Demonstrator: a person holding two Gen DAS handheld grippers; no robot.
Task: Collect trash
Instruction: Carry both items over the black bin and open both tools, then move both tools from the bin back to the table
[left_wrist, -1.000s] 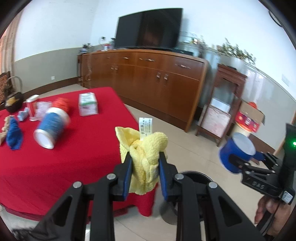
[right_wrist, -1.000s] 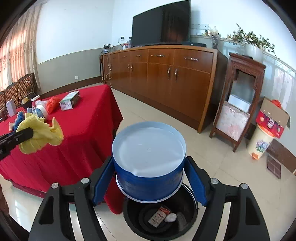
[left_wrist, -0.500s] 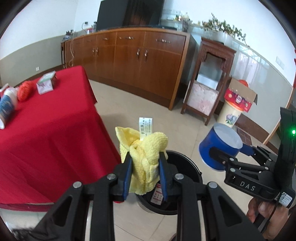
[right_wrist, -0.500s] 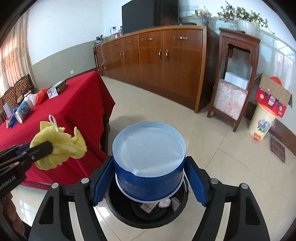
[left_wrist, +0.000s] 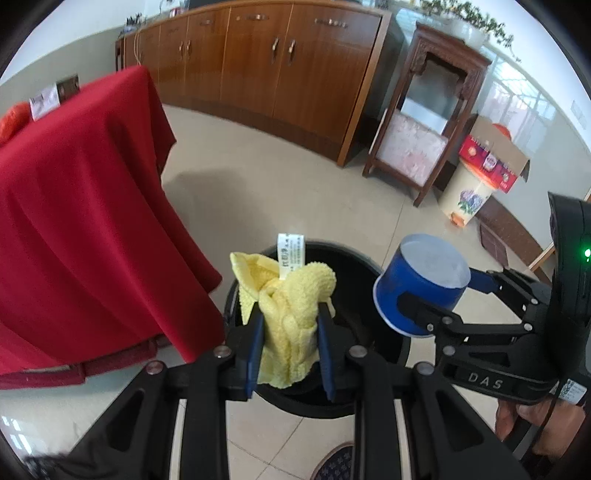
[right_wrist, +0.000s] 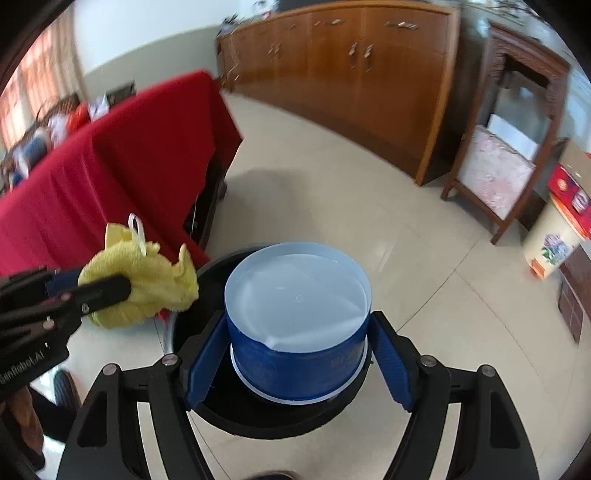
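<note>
Yellow cloth (left_wrist: 291, 317) pinched in left hand-held gripper (left_wrist: 290, 350) and blue tub (right_wrist: 297, 321) clamped in right hand-held gripper (right_wrist: 295, 365), both over black bin (right_wrist: 258, 421) on floor, red-draped table (left_wrist: 81, 206) beside, brown cabinets (left_wrist: 295, 62) beyond.

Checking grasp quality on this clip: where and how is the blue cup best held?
Across its round side wall, from behind the rim. The right claw has the blue cup that way, pads on opposite sides, base forward over the black bin.
</note>
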